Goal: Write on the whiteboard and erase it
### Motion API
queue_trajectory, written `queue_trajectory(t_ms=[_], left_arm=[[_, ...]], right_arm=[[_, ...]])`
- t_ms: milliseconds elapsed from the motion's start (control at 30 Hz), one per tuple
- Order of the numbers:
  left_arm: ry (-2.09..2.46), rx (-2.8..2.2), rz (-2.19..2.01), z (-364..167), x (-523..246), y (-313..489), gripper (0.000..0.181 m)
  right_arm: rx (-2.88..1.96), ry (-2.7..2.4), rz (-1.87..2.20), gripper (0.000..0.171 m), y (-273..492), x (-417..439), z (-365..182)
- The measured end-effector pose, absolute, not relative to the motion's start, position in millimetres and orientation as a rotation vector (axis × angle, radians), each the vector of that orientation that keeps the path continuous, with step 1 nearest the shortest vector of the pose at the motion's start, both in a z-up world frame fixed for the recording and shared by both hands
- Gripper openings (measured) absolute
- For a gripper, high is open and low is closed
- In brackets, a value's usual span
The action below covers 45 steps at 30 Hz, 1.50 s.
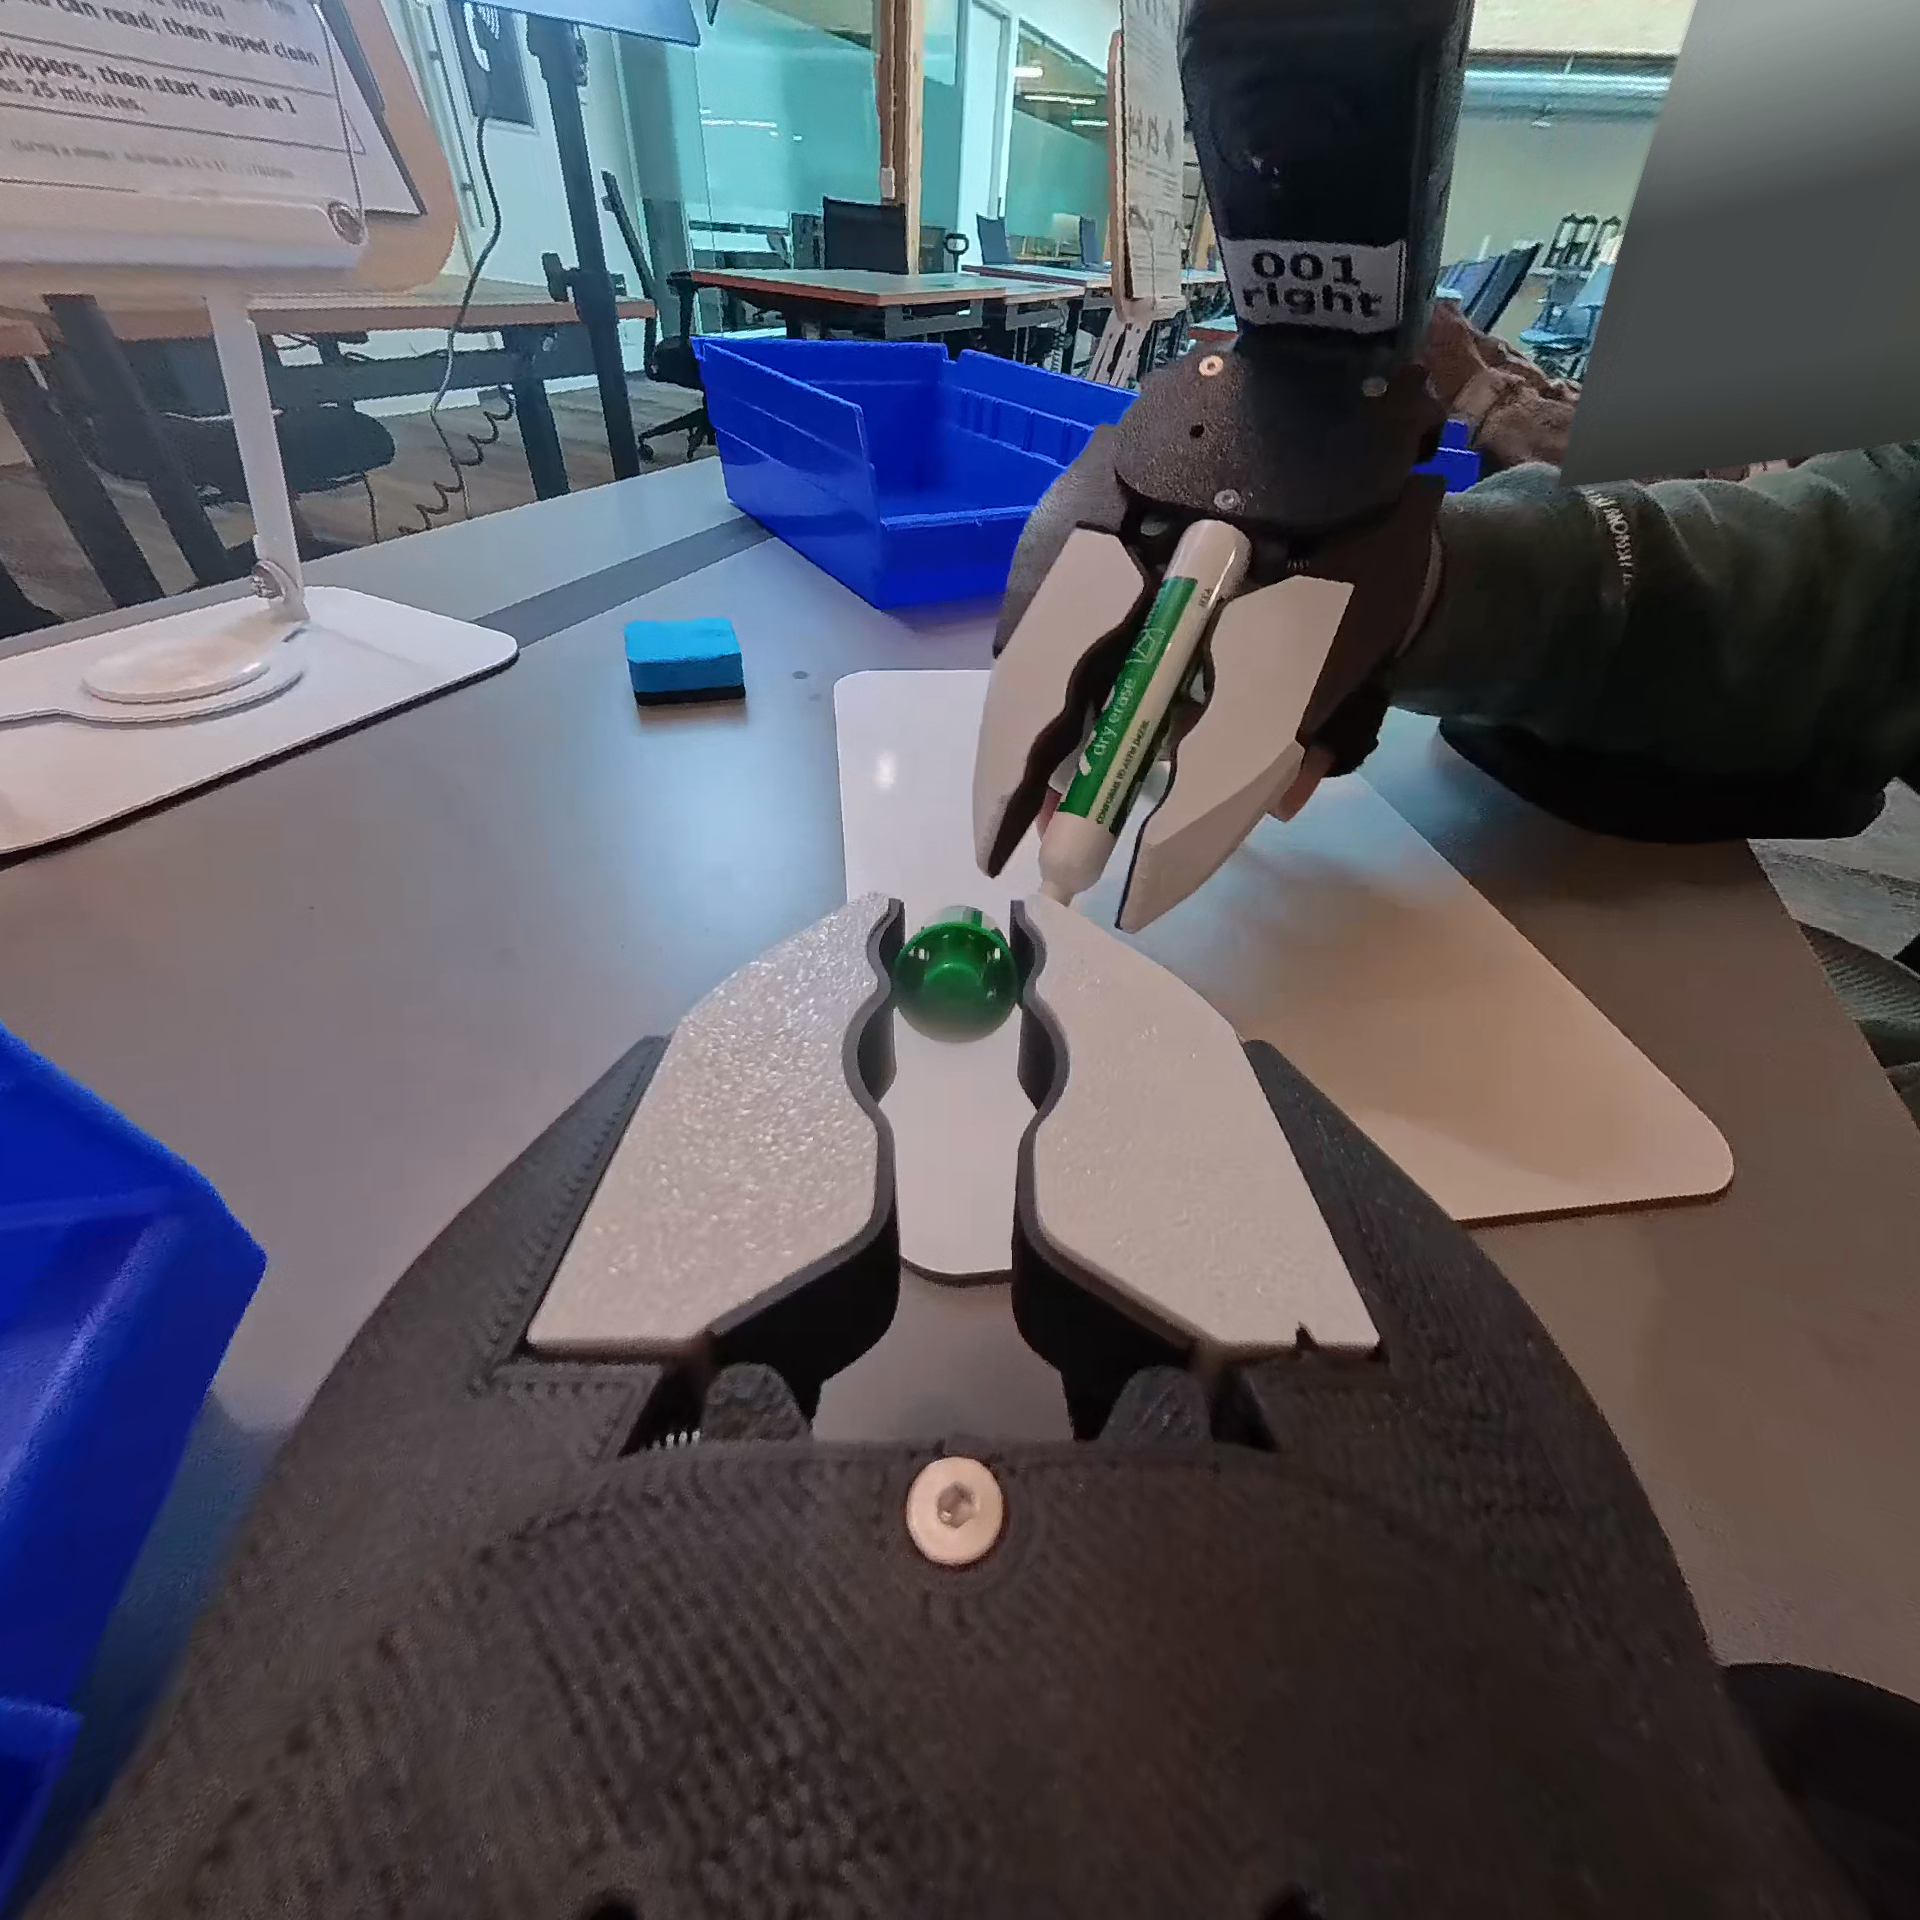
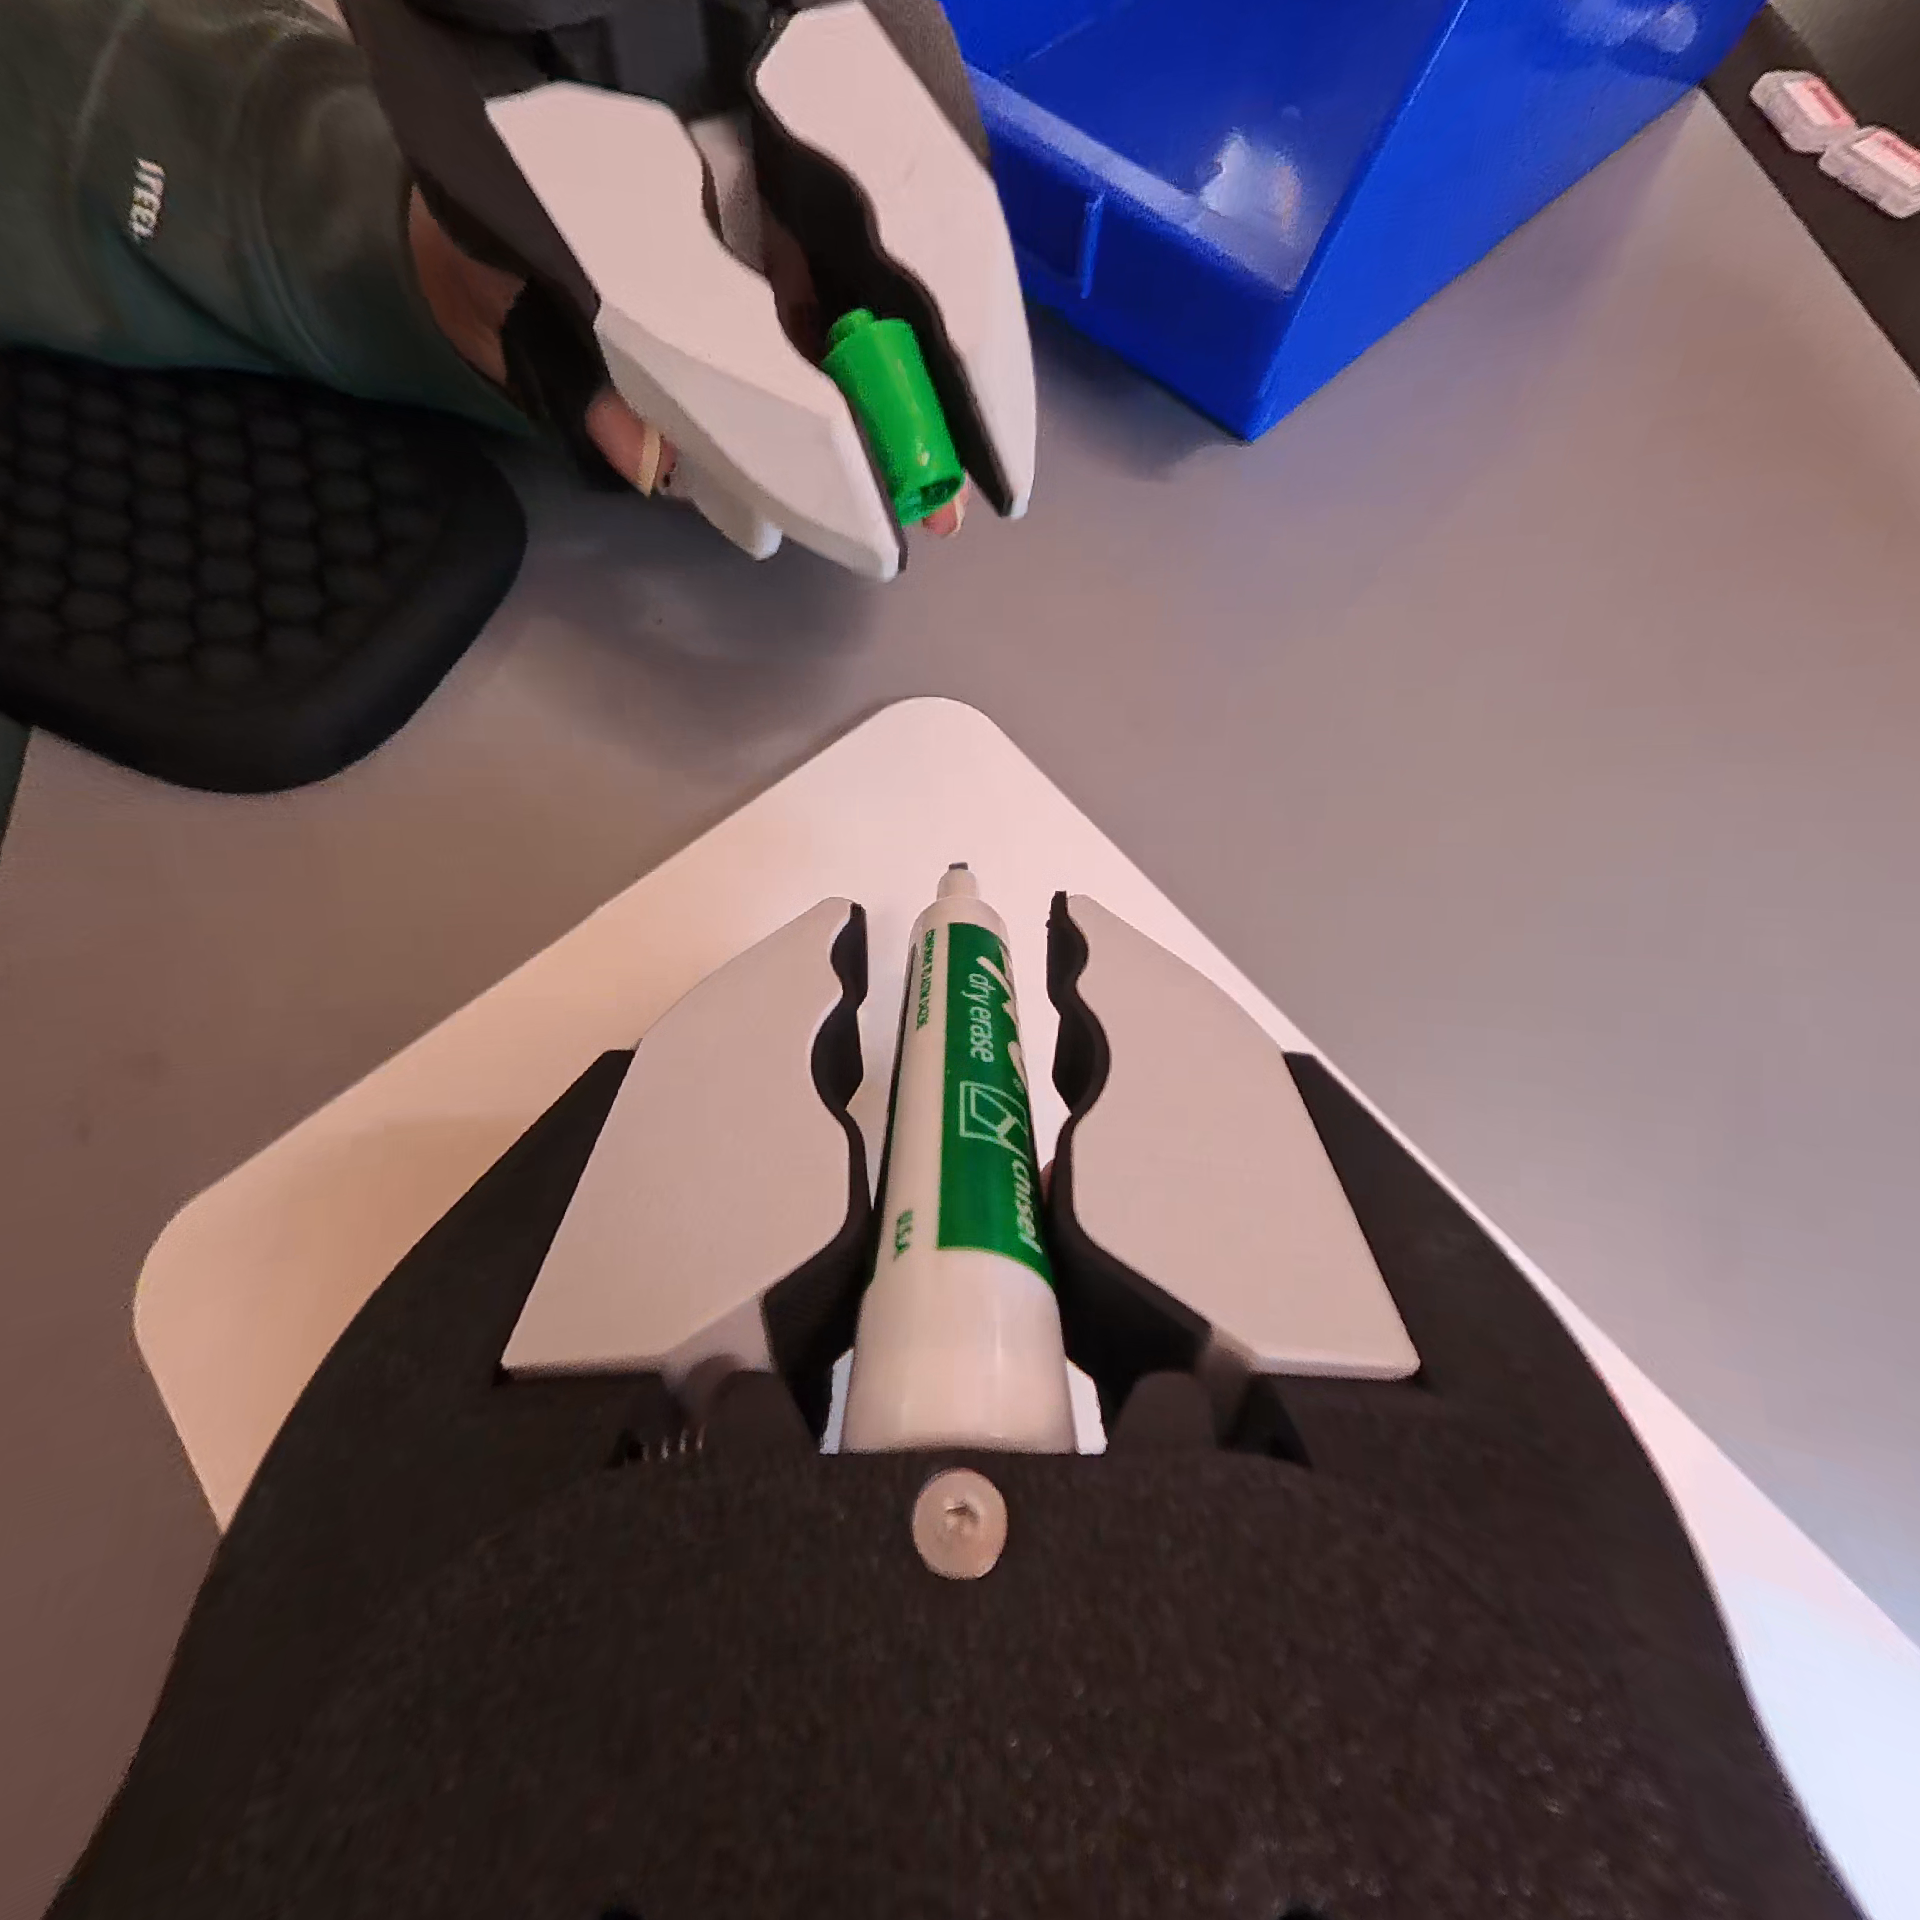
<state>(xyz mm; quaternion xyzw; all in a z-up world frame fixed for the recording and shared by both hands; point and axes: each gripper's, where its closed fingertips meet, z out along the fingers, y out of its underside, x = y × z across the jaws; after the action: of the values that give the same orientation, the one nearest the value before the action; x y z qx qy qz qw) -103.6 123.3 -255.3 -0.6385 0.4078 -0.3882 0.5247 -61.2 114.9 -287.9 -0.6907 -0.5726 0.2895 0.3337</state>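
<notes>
Left gripper [image 1: 954,940], grey-padded with a black printed body, sits nearest the lens, clamped on a small green plastic marker cap [image 1: 954,982] at its fingertips. Cap is off the marker and hangs over the near-left corner of the white rounded-corner whiteboard [image 1: 1455,1039], which lies flat on the grey worktop [image 1: 468,883].

Toward the worktop's far-left edge: a blue foam eraser with a black base [image 1: 685,660], untouched, just beyond the board's far-left corner. Behind it, a blue plastic bin [image 1: 883,468] at the far edge.

Right of the cap: right gripper [image 1: 1060,883] grips a white dry-erase marker with a green label [image 1: 1132,707], barrel lengthwise between the fingers, tip pointing down at the board. Right wrist view shows the bare tip close over the board; contact cannot be confirmed.

Progress: uncapping done. Board surface shows no ink, so writing is not yet begun; erasing remains after that.
</notes>
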Motion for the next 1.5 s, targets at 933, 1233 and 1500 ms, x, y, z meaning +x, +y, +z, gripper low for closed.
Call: queue_trajectory(t_ms=[933, 1233, 1500], left_arm=[[1.019, -1.504, -0.873, -259, -99, 118, 0.019], [0.989, -1.526, -0.852, -257, -104, 121, 0.019], [1.006, -1.499, -0.820, -254, -105, 121, 0.019]], right_arm=[[-1.844, -1.540, 0.746, 0.034, 116, -60, -294], [-1.855, -1.554, 0.698, 0.033, 118, -61, -291], [-1.878, -1.680, 0.664, 0.033, 109, -66, -284]])
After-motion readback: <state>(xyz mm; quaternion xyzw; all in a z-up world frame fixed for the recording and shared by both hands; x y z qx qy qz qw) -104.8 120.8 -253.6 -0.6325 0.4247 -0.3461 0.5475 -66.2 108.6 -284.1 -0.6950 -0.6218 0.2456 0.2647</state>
